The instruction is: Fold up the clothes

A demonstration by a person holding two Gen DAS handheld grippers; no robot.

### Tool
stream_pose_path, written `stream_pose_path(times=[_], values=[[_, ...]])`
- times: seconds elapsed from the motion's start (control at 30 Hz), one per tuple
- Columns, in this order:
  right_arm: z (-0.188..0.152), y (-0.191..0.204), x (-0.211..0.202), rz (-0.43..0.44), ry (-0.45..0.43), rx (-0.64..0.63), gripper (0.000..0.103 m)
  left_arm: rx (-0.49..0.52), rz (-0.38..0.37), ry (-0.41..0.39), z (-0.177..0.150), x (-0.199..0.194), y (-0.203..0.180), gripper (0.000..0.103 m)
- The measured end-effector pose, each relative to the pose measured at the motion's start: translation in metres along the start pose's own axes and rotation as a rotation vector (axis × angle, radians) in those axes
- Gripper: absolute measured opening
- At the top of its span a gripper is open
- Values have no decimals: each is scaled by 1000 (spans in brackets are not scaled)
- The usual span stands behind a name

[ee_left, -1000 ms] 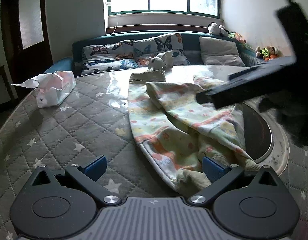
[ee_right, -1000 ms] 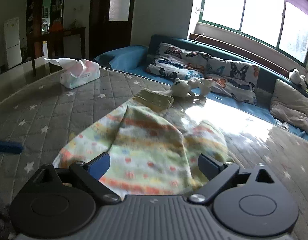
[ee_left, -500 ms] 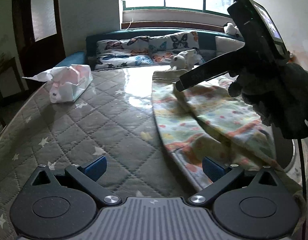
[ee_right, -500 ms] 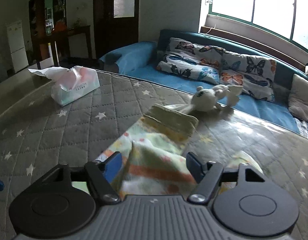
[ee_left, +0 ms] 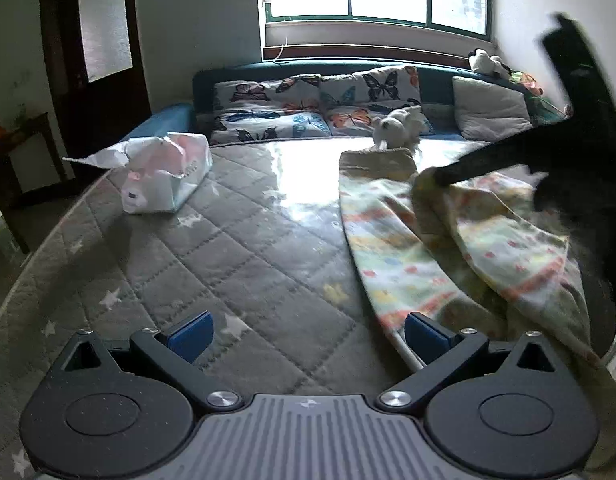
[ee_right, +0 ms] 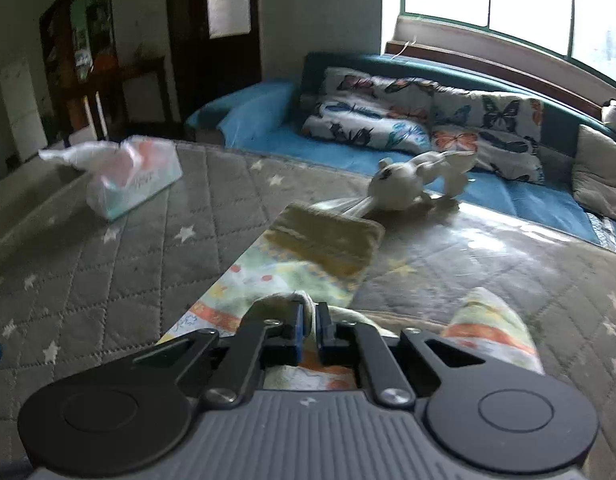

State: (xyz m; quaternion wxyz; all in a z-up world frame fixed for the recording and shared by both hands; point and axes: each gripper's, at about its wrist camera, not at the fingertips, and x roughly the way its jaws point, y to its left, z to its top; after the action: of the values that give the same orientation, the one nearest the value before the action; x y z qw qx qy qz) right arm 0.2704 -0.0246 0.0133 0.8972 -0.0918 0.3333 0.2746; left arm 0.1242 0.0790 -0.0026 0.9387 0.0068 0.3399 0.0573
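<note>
A pastel patterned garment (ee_left: 411, 240) with a beige cuff lies on the grey quilted star-print surface (ee_left: 212, 256). My left gripper (ee_left: 306, 330) is open and empty, low over the quilt at the garment's near left edge. My right gripper (ee_right: 311, 326) is shut on a fold of the garment (ee_right: 284, 276) and holds it up; in the left wrist view it shows as a dark blurred shape (ee_left: 527, 156) over the cloth.
A tissue pack (ee_left: 164, 176) lies at the far left of the quilt. A white plush toy (ee_left: 395, 124) sits at the far edge by the butterfly-print cushions (ee_left: 308, 104) of a blue sofa. A round metal rim (ee_left: 615, 328) shows under the garment at right.
My right gripper has closed on a fold of the garment and lifted it toward the far cuff. My left gripper has shifted left, off the cloth, and stays open.
</note>
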Motion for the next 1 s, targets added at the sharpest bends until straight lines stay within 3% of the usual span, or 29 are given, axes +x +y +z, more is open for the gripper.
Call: stream_pose_path(times=[0.2, 0.33, 0.47, 0.5, 0.63, 0.77, 1.0], values=[[-13, -27, -51, -60, -75, 37, 1, 0, 2, -9, 17, 16, -3, 101], [-26, -47, -87, -103, -111, 53, 1, -23, -26, 15, 28, 36, -5, 79], [-35, -53, -101, -108, -83, 28, 2, -27, -46, 38, 38, 54, -10, 63], [-35, -52, -99, -97, -72, 22, 4, -20, -43, 42, 39, 57, -12, 58], [-34, -37, -79, -37, -40, 2, 9, -5, -43, 58, 37, 63, -15, 55], [-24, -16, -47, 40, -19, 2, 25, -7, -54, 68, 33, 64, -13, 55], [-1, 12, -2, 89, -3, -4, 33, -4, -59, 79, 30, 69, -13, 55]])
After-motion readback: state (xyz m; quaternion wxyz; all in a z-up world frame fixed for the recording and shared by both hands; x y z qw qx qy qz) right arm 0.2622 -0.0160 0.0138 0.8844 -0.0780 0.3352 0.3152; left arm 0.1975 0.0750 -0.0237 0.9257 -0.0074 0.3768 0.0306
